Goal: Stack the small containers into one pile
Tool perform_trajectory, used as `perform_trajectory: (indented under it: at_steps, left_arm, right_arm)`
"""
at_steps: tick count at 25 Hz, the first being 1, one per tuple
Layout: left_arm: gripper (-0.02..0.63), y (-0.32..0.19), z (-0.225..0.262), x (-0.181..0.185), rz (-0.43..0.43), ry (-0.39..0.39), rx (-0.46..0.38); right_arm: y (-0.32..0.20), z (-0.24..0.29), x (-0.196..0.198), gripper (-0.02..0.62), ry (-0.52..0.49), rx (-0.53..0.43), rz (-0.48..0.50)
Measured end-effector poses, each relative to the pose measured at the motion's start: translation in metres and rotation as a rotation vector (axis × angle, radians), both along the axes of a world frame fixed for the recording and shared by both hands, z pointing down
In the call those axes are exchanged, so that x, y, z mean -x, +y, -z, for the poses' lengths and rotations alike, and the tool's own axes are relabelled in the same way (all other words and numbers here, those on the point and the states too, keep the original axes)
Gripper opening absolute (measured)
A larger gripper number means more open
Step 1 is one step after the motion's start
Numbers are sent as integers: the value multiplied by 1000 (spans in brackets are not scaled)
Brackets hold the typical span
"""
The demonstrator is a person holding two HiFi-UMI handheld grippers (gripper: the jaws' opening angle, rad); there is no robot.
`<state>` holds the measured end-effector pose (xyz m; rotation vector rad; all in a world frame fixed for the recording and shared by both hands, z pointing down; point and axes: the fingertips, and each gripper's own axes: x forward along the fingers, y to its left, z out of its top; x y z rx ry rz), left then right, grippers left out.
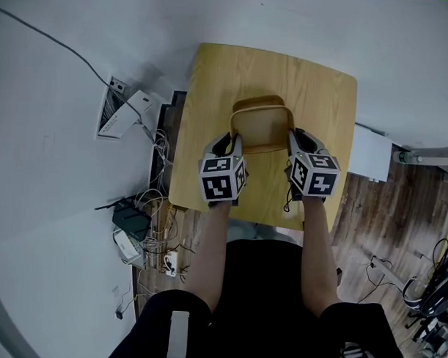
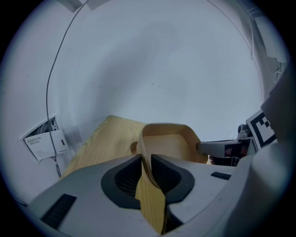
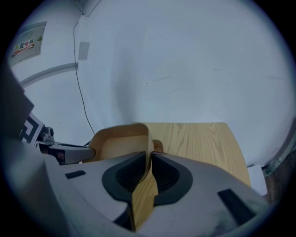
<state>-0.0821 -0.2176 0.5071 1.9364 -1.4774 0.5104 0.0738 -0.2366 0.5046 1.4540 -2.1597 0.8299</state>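
Down at the bottom of the head view, two bare forearms reach forward from the person's dark top, one tool in each hand, marker cubes facing up. The left tool [image 1: 234,143] has its jaws closed on the left wall of the small wooden container [image 1: 261,128]. Its own view confirms it: the dark pads [image 2: 126,178] press the thin bent-wood wall from both sides, with just the wall's thickness between them. Over on the other side it's the same story. The right tool [image 1: 292,142] is clamped on the container's right wall, and in its own view the wall stands edge-on between the pads [image 3: 124,178].

So the container hangs between the two tools, open side up, over the middle of the pale wooden desk [image 1: 319,93]. From these views I can't tell whether it touches the desktop. A darker curved edge [image 1: 260,101] peeks out just past its far rim, and I can't say what that is.

Beyond the desk's left edge, a tangle of cables and small boxes [image 1: 145,234] lies on the floor. Off to the right there are wooden floorboards [image 1: 399,206].
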Motion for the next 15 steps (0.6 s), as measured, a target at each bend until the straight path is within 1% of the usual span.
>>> perform_trajectory:
  at_steps: [7, 15]
  left_arm:
    - [69, -22, -1, 5, 8, 2, 5]
    - [77, -47, -14, 7, 8, 3, 38]
  right_arm:
    - [-25, 3, 6, 48, 9, -2, 8]
    - [-53, -9, 8, 48, 16, 22, 13]
